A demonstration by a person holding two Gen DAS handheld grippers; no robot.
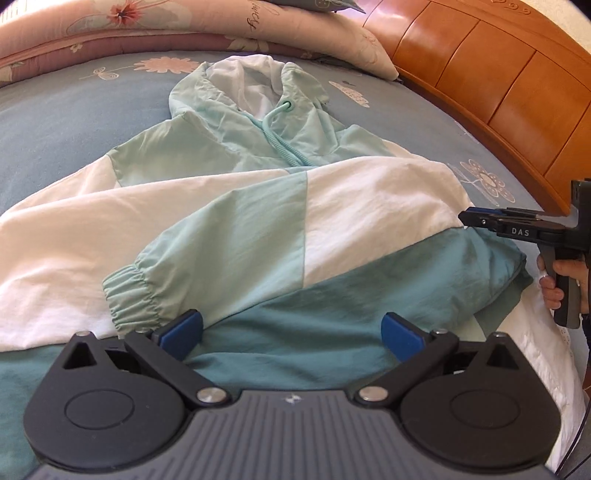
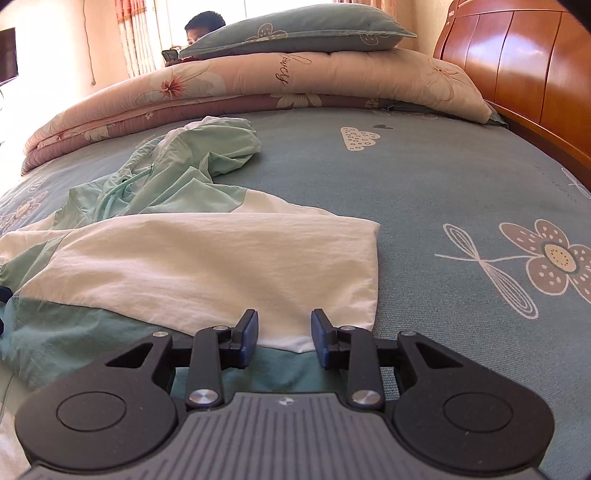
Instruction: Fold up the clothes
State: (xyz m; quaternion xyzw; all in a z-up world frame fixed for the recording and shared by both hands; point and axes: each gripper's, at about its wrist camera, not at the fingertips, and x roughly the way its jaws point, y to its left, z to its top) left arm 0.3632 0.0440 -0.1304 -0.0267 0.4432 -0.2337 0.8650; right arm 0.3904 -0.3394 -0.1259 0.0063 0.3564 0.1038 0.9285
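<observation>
A: The hooded jacket (image 1: 236, 206) lies on the bedsheet (image 1: 55, 122), hood (image 1: 243, 85) toward the folded quilt (image 1: 155, 26), teal hem nearest the left gripper (image 1: 291, 334). One sleeve (image 1: 207, 258) lies crossed over the chest, its elastic cuff (image 1: 129, 299) ending left of centre.

B: So partly folded?

A: That is the judgement. One sleeve in, right side brought to a straight white edge in the right wrist view (image 2: 373, 266). Hood flat and open, body at full length; the lengthwise folds seem left. Equally it could be a fold being opened out; the pictures do not settle it.

B: The tongs?

A: Left gripper spread wide over the teal hem, holding nothing. Right gripper (image 2: 284, 338) parted too, blue pads (image 2: 249, 332) either side of the white corner where it meets the teal band; cloth lies between them but is not pinched. From the left wrist view its fingers look close together, seen side-on, so the right wrist view is the one to trust.

B: What is hidden?

A: The other sleeve cannot be placed. The hem's near edge is behind the left gripper body. A person (image 2: 203, 29) shows partly behind the pillow (image 2: 295, 31); wooden headboard (image 2: 524, 70) at right.
</observation>
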